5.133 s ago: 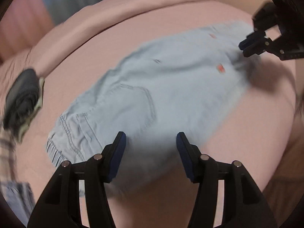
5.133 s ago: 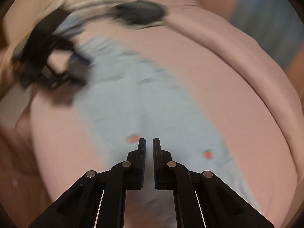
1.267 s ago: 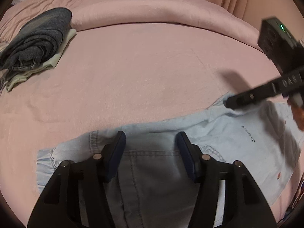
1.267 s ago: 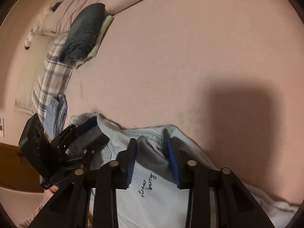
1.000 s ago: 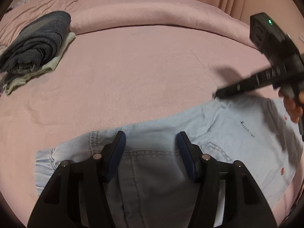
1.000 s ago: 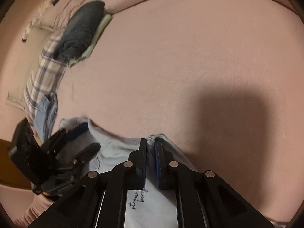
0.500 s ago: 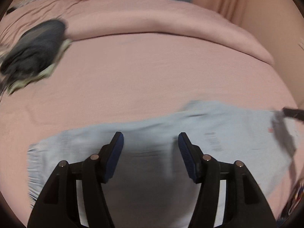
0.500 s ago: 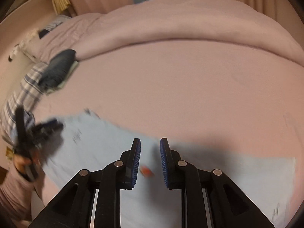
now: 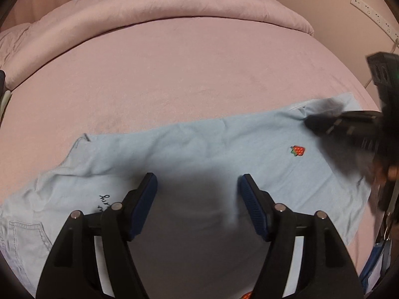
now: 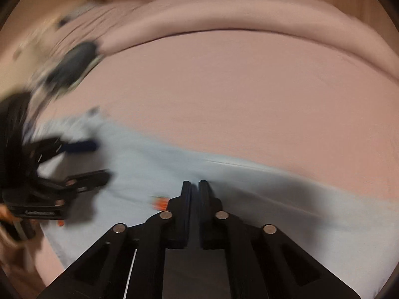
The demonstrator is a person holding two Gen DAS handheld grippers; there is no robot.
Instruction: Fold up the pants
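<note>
My left gripper [image 9: 198,199] stands wide, its jaws having just been opening, with nothing pinched between the blue pads [image 9: 144,201]; they hang over a shadowed patch of the pants [image 9: 199,154] at the lower middle of the left wrist view. My right gripper [image 10: 195,194] is closed tight, pad against pad (whether any cloth is caught there I cannot tell, since that view is blurred), and its tips sit at the lower centre of its own frame over the same pale blue cloth. Its jaws have just been closing.

The pants lie spread flat in a long band across the lower half of the left wrist view, running from the lower left edge up toward the right. At the lower left I see a stitched pocket [image 9: 27,234] and a bit of dark cursive lettering [image 9: 103,201]; a small red strawberry patch [image 9: 298,150] shows toward the right. My right gripper reaches in from the right edge of that frame [image 9: 321,123], its tip over the upper right corner of the cloth.

Beneath everything is the pink bed [image 9: 187,69], with a rolled pink duvet [image 9: 174,5] along the top of the frame. In the right wrist view a dark pile of clothes [image 10: 72,64] smears across the upper left, well apart from the pants.
</note>
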